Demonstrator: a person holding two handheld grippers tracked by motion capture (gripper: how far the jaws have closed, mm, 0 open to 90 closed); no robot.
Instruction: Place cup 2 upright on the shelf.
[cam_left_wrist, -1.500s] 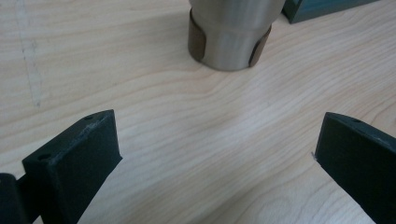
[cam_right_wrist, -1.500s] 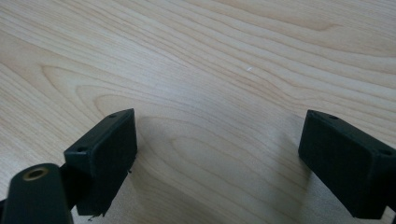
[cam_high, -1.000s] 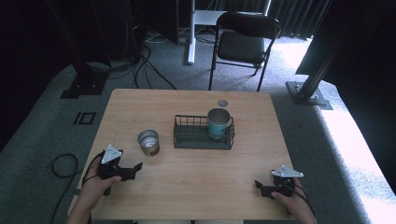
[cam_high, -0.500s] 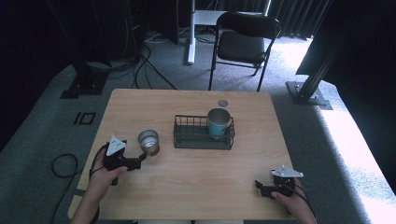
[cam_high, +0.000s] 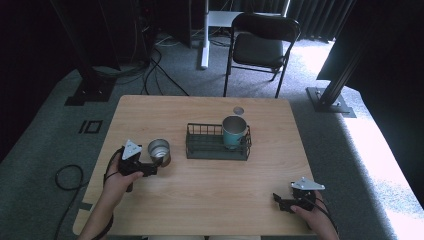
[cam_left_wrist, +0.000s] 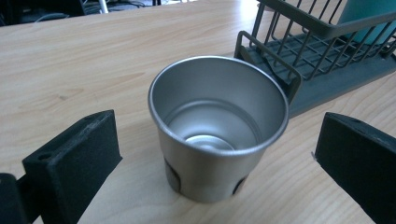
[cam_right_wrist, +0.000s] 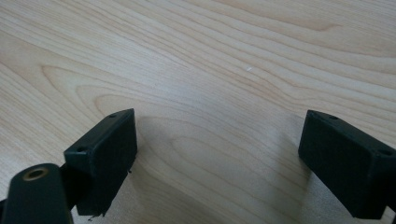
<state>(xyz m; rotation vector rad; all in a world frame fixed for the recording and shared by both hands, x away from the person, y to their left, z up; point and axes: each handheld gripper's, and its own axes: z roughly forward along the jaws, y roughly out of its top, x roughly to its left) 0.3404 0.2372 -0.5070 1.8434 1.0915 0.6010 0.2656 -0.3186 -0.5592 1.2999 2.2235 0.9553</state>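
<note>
Left gripper (cam_left_wrist: 215, 163) jaws wide, straddling steel cup (cam_left_wrist: 218, 126) near table's left edge; off-centre closing risks tipping cup against wire rack (cam_left_wrist: 299, 60). Right gripper (cam_right_wrist: 219, 163) wide, idle.

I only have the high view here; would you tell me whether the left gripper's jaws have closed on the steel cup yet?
Observer: Not yet. In the left gripper view the left gripper has its jaws wide apart, one on each side of the steel cup, not touching it.
Operator: Is anything inside the cup?
Observer: No, its bare metal bottom shows.
Operator: And the right gripper?
Observer: The right gripper is open over bare table, nothing between its jaws.
</note>
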